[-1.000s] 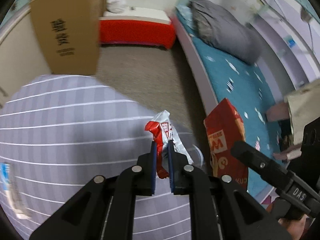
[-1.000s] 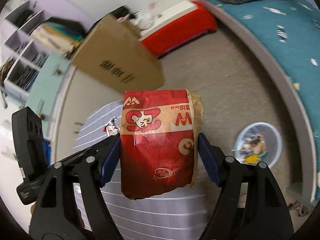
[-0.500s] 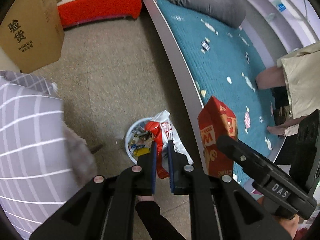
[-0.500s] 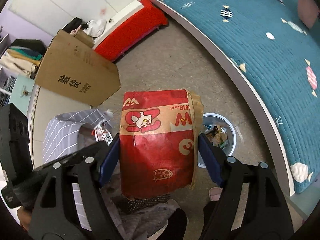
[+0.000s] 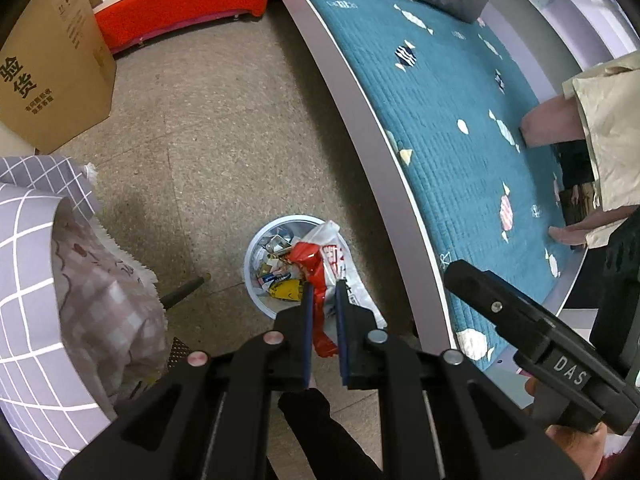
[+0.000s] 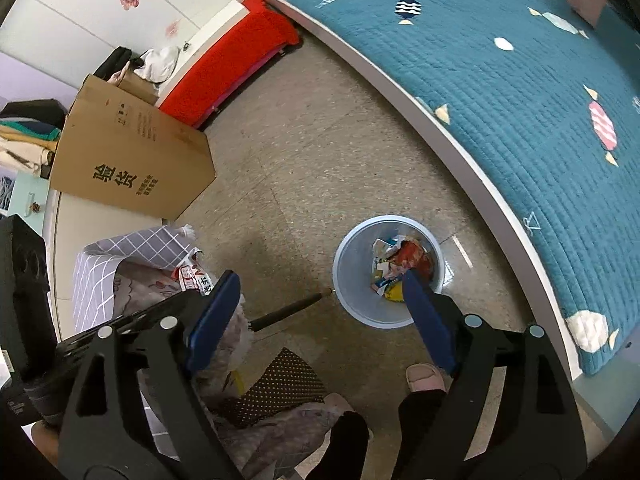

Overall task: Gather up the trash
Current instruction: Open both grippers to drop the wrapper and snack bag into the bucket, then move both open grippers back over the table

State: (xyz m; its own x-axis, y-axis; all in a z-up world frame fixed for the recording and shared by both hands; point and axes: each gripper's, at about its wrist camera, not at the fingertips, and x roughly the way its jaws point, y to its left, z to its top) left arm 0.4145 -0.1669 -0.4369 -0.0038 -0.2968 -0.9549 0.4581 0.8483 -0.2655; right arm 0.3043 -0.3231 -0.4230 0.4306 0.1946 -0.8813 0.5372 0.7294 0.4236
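The left hand-held gripper pointed steeply down at the floor, its blue pads pinching a crumpled red-and-white wrapper. The wrapper hung just above the bin, a pale round tub low in the centre of the left wrist view, overlapping its right rim. The bin already held a jumble of scraps in white, yellow and red.

The right hand-held gripper stood spread wide with nothing between its pads; its jaws had just been opening. In its own view the bin sat right of centre on the speckled floor, with the right pad crossing its lower rim. A red bag lay inside the bin among the other trash. In the left wrist view, the right gripper's black body reached in from the lower right.

A teal bed cover with a candy pattern curved along the right of both views. A cardboard box stood at the left, a red bench behind it. A grey checked cloth hung at the left edge, a thin dark rod lay on the floor beside the bin, and a slippered foot showed at the bottom.
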